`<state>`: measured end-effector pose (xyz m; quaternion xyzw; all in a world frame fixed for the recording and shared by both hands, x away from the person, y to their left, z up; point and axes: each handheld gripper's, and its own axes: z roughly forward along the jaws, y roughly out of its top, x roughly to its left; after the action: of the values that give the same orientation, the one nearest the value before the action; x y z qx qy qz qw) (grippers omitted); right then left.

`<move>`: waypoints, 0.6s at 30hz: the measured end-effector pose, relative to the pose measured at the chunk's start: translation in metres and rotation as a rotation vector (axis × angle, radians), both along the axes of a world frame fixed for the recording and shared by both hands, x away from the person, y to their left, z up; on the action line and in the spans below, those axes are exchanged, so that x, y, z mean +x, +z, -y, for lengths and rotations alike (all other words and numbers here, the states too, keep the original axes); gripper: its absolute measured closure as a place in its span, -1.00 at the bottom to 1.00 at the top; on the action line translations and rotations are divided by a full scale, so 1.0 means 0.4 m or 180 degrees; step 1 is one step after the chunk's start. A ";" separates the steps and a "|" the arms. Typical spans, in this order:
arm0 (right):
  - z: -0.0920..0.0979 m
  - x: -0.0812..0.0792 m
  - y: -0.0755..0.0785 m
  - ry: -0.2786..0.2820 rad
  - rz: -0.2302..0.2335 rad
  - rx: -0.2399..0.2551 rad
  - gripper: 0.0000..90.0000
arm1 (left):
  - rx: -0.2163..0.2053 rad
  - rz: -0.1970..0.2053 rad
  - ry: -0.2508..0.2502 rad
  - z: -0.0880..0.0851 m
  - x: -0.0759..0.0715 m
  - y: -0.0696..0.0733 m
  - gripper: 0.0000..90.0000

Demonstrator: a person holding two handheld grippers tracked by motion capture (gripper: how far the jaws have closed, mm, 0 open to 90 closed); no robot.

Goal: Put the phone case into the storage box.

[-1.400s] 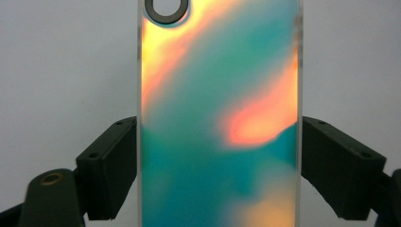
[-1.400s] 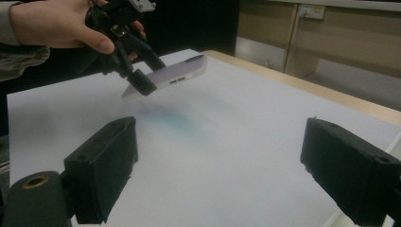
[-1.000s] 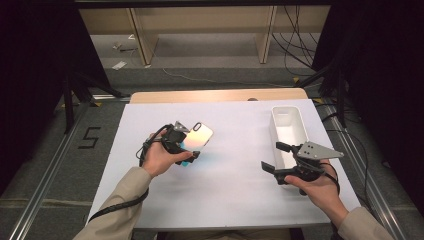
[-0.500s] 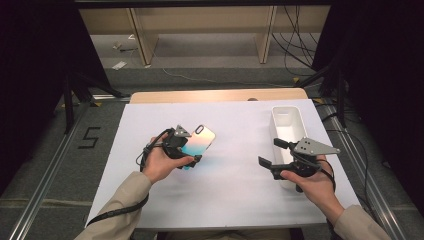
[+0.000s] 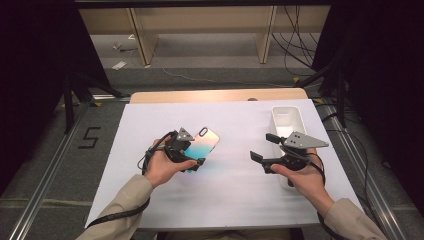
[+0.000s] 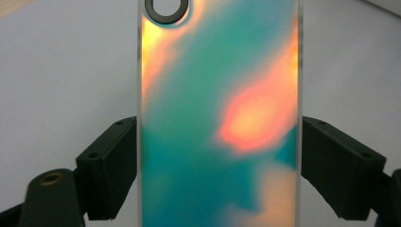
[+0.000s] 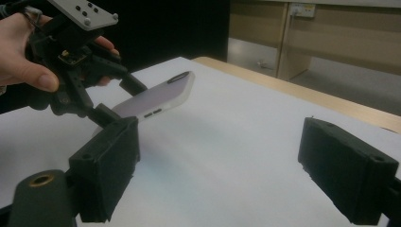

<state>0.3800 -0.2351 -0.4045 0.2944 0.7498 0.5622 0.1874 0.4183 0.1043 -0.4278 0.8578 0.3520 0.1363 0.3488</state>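
Left gripper (image 5: 192, 150) holds a phone case (image 5: 200, 148) above the white table cover (image 5: 230, 195); right gripper (image 5: 265, 147) is empty.

In the left gripper view the two black jaws press on the long edges of the phone case (image 6: 220, 118), whose shiny back shows teal and orange with the camera hole at the far end. In the right gripper view the case (image 7: 156, 99) is lifted off the cover and tilted, its far end higher. The right gripper's jaws stand wide apart with nothing between them, just beside a white tray (image 5: 295, 117) at the right edge of the table.
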 end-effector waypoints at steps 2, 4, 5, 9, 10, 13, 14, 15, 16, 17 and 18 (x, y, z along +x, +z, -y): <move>-0.006 0.005 0.000 -0.0006 0.0000 -0.0001 -0.68 | -0.0011 0.0001 -0.0012 0.003 -0.002 -0.001 -0.62; -0.010 0.009 0.000 -0.0003 -0.0012 -0.0014 -0.68 | -0.0008 -0.0002 -0.0023 0.006 -0.005 -0.001 -0.62; -0.013 0.011 0.001 0.0001 -0.0006 -0.0016 -0.68 | -0.0008 -0.0002 -0.0029 0.007 -0.006 -0.001 -0.62; -0.023 0.018 0.003 0.0007 -0.0013 -0.0016 -0.68 | -0.0023 0.0019 -0.0042 0.012 -0.010 0.001 -0.62; -0.026 0.020 0.003 0.0012 -0.0018 -0.0016 -0.68 | -0.0027 0.0023 -0.0047 0.013 -0.011 0.001 -0.62; -0.037 0.027 0.002 0.0022 -0.0035 -0.0015 -0.68 | -0.0022 0.0032 -0.0058 0.017 -0.014 0.002 -0.62; -0.037 0.027 0.002 0.0022 -0.0035 -0.0015 -0.68 | -0.0022 0.0032 -0.0058 0.017 -0.014 0.002 -0.62; -0.040 0.029 0.002 0.0029 -0.0034 -0.0015 -0.68 | -0.0028 0.0029 -0.0065 0.018 -0.015 0.002 -0.62; -0.044 0.033 0.003 0.0028 -0.0030 -0.0021 -0.68 | -0.0026 0.0022 -0.0072 0.020 -0.016 0.002 -0.62; -0.044 0.033 0.003 0.0028 -0.0030 -0.0021 -0.68 | -0.0034 0.0024 -0.0076 0.021 -0.016 0.002 -0.62; -0.047 0.034 0.003 0.0028 -0.0038 -0.0021 -0.68 | -0.0036 0.0025 -0.0080 0.022 -0.017 0.002 -0.62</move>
<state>0.3936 -0.2165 -0.4034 0.2939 0.7540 0.5587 0.1815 0.4116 0.0956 -0.4270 0.8597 0.3406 0.1332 0.3567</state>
